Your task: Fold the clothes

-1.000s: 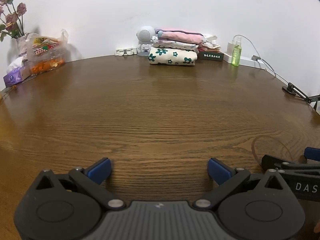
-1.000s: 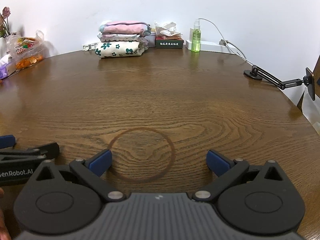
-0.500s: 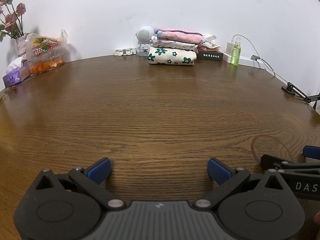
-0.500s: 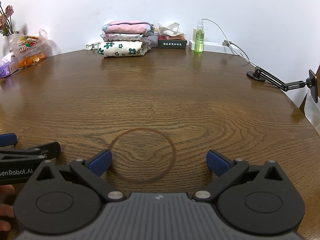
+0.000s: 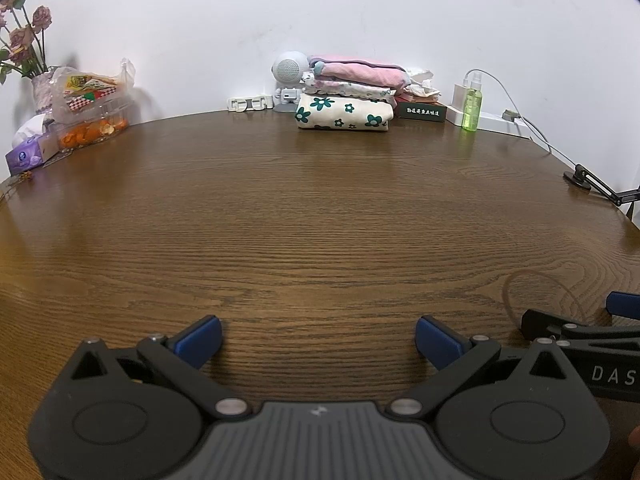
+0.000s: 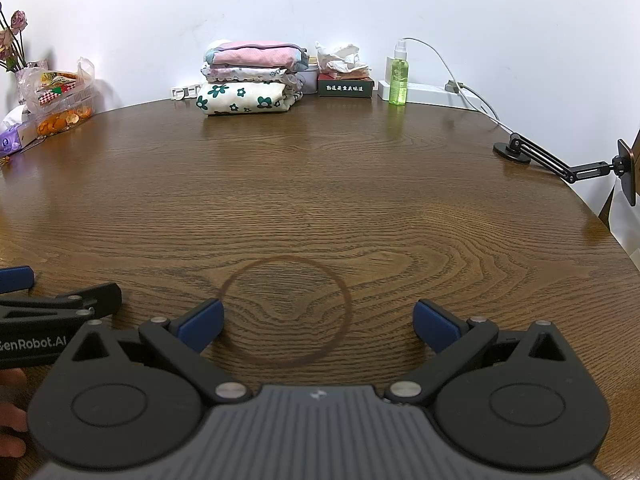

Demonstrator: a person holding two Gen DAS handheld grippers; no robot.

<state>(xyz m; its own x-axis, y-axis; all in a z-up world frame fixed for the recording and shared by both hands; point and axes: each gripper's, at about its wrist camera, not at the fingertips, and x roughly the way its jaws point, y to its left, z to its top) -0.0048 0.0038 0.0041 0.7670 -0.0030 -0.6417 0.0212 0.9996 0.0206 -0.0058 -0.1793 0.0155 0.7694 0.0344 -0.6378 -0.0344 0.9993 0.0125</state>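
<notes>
The left claw [image 5: 318,338] sits low over the brown wood-grain desk [image 5: 320,220], its blue-padded fingers [image 5: 200,338] spread wide apart with only bare wood between them. The right claw [image 6: 318,326] is in the same condition: fingers apart, nothing gripped, positioned over a dark circular ring stain [image 6: 286,312] on the desk surface. The two claws lie side by side. In the left wrist view the body of the right claw shows the white letters "DAS" at the right edge; in the right wrist view the body of the left claw shows "enRobot.AI", with the start of the word cut off.

The stack of folded clothes [image 6: 250,78] rests at the far edge of the desk against the white wall, well apart from both claws. From bottom to top it consists of a cream piece with dark green flowers [image 5: 344,114], a pale floral piece and a pink piece.

Just right of the stack stands a dark green box [image 6: 346,88] with a line of white characters, too small to read, and crumpled white paper on top. A green spray bottle [image 6: 399,80] stands beside a white power strip [image 6: 424,92]. A black articulated phone mount [image 6: 560,164] is on the desk's right edge. At far left are a purple tissue pack [image 5: 28,156] and a clear bag of orange snacks [image 5: 90,108].
</notes>
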